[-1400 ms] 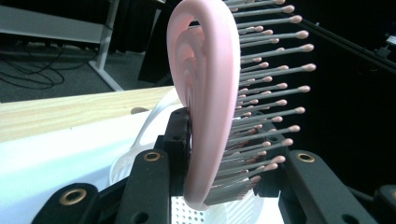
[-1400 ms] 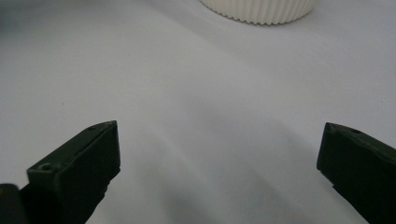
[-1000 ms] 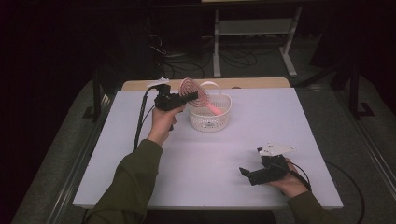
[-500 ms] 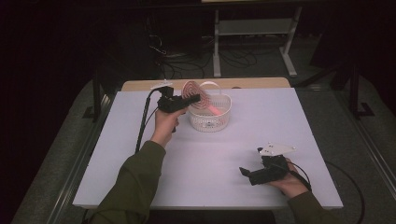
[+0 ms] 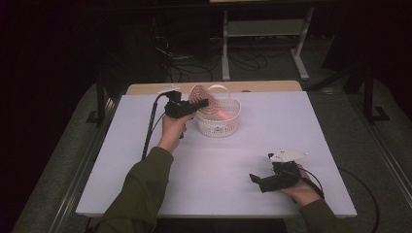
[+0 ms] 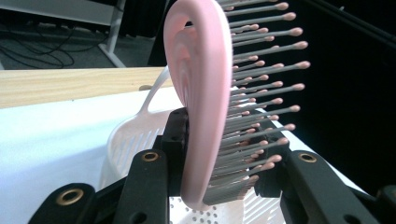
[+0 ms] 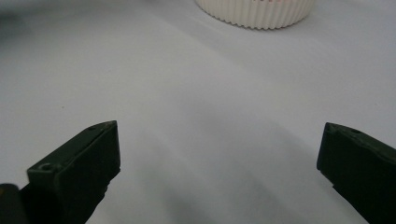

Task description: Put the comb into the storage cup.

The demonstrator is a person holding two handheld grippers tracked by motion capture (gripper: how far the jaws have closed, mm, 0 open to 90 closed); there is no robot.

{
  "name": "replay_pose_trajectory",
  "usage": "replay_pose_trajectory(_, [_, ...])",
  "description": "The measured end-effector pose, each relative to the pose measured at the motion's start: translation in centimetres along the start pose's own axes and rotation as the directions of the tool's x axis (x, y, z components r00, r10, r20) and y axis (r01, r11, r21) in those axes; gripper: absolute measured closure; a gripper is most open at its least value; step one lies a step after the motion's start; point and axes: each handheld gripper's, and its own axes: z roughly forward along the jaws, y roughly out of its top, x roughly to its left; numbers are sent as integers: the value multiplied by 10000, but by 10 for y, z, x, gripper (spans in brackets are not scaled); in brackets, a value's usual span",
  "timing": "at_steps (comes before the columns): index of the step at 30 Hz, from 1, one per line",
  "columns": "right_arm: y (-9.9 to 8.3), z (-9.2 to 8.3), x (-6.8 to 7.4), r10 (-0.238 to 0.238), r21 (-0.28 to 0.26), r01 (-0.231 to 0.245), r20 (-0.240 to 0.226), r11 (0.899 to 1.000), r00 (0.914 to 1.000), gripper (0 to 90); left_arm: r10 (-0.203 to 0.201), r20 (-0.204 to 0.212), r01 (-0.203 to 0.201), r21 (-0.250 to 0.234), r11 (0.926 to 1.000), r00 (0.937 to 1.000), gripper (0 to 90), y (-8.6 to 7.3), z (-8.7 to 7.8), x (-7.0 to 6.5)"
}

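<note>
A pink hairbrush [image 5: 200, 99] with a looped head stands on edge over the left rim of a white perforated basket [image 5: 218, 127]. My left gripper [image 5: 197, 106] is shut on it. In the left gripper view the two black jaws press the brush [image 6: 205, 93] from both sides, bristles to the right, with the basket [image 6: 135, 135] just below and behind. My right gripper [image 5: 256, 180] rests in a hand near the table's front right, open, with nothing between its jaws. The right gripper view looks across bare white table at the basket's ribbed wall [image 7: 254, 11], with the right gripper [image 7: 219, 144] open.
The table is covered by a white sheet [image 5: 272, 121], with a wooden edge [image 5: 262, 86] showing at the back. The left gripper's cable [image 5: 149, 128] runs along the table's left side. A metal stand [image 5: 262, 34] and floor cables lie beyond the table.
The left gripper with the brush has dropped slightly toward the basket. The right hand has stayed where it was.
</note>
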Motion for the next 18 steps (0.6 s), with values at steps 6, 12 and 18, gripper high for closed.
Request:
replay_pose_trajectory(6, [0, 0, 0, -7, 20, 7, -2, 10000, 10000, 0, -117, -25, 117, 32, 9999, 9999, 634, -1, -1, 3])
replay_pose_trajectory(12, [0, 1, 0, -5, 29, 5, -2, 10000, 10000, 0, -65, -127, 65, 74, 10000, 9999, 625, -2, -2, 5])
replay_pose_trajectory(18, [0, 1, 0, -22, 31, 22, -5, 10000, 10000, 0, -79, -232, 81, 97, 9999, 9997, 612, -3, -4, 9])
